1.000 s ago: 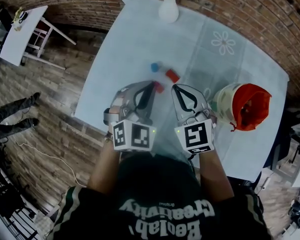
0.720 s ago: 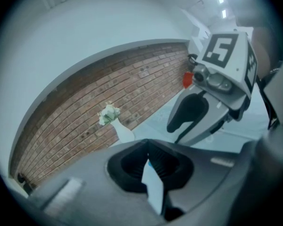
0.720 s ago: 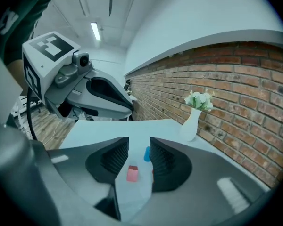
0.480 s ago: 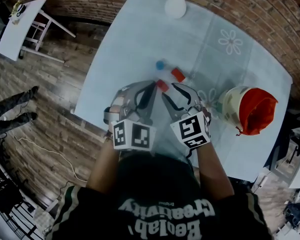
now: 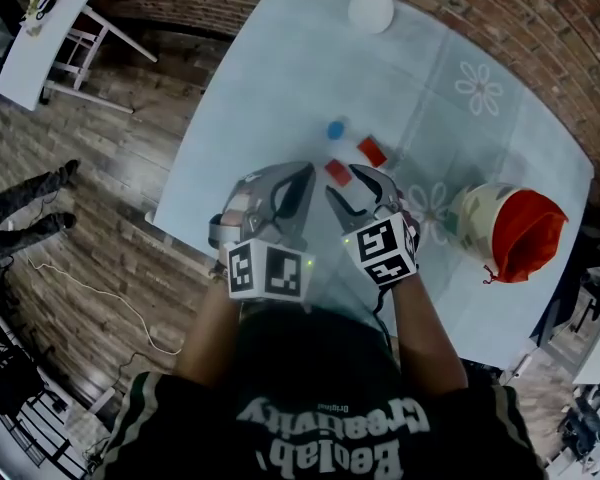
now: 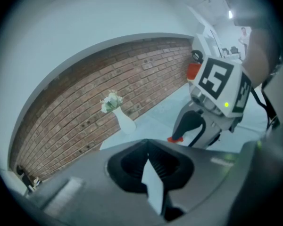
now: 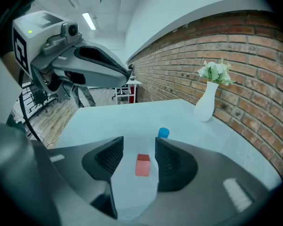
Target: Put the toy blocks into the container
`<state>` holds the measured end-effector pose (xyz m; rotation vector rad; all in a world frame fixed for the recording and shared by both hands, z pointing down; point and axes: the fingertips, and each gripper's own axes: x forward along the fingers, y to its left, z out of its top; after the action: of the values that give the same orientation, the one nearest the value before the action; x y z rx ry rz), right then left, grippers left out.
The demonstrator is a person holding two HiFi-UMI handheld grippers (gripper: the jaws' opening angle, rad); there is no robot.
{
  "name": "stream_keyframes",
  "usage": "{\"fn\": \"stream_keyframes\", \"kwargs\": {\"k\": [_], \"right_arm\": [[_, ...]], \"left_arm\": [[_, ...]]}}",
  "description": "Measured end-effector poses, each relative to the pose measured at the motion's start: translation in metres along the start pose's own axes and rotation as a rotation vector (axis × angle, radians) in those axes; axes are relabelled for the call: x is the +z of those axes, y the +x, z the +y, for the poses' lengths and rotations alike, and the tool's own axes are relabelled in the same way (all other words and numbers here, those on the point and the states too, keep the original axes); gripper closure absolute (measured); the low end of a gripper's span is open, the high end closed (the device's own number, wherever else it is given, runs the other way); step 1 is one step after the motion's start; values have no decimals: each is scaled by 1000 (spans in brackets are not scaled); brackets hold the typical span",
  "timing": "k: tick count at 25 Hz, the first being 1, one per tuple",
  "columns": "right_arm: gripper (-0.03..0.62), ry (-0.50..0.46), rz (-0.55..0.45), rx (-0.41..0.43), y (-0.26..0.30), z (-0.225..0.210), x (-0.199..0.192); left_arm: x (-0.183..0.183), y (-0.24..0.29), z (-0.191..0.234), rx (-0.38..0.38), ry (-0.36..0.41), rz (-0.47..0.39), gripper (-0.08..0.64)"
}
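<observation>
Right gripper jaws just opened, straddling the red block to grab it; left gripper clenched, empty.

Bench covered in pale blue cloth.
A white vase is set at the far edge; a blue block, a farther red block and a nearer red block are laid mid-bench; a red-lined container is placed at the right.

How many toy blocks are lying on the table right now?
3: a blue block toward the vase, a red block beside it, a second red block at the right hand-held gripper. Others may hide inside the container.
</observation>
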<state>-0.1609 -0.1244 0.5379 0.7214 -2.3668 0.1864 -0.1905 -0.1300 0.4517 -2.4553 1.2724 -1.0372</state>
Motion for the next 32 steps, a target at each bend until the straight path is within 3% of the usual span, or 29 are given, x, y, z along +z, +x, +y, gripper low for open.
{"fn": "stream_keyframes", "kwargs": {"k": [8,21,24,25,26,32], "right_arm": [[342,33,67,22,29,0,-19],[345,89,120,8,54,-8,-40],[374,89,166,13,59,-8,-53],[443,77,178,15,59,-7,-57],[457,64,183,15,58,-7,-58],[459,55,158,-3,52,-7,-53]], "left_arm": [[-13,4,8,-2,-18,13,557],[-23,9,13,-16,-26,20,557],[-25,11,10,-20,-26,23,557],[-25,12,9,-21,-26,23,557],[-25,12,9,-23,-27,24,557],[-24,13,9,-20,-29,23,557]]}}
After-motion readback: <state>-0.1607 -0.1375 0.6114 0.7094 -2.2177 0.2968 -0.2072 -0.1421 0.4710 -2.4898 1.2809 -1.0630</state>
